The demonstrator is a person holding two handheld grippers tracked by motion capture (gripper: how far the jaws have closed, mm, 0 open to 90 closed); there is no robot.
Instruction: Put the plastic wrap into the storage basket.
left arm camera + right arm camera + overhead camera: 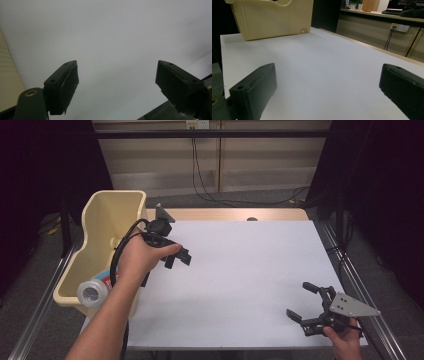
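White sheet covers the desk (240, 275), bare across its whole middle; dark curtains left and right, wood panelling and trailing cables at the far wall.

Left tool (179, 257): held above the desk's left part, just right of the cream bin (95, 227), jaws parted, nothing between them. Left gripper view confirms: blank white surface between the two black jaws.

Right tool (305, 301): low at the near right corner, jaws spread wide, empty. Its own view looks across the bare sheet to the bin (272, 20) at the far left.

Bin contents: a roll of tape (92, 293) at the near end, and beside it a packet (106, 276) with red and blue print. Lettering too small to read; no brand legible.

Judgement on progress: nothing remains on the sheet to pick up and both tools are released, so the clearing into the bin looks finished or nearly so. Left tool's position suggests a drop just completed, but that cannot be confirmed.
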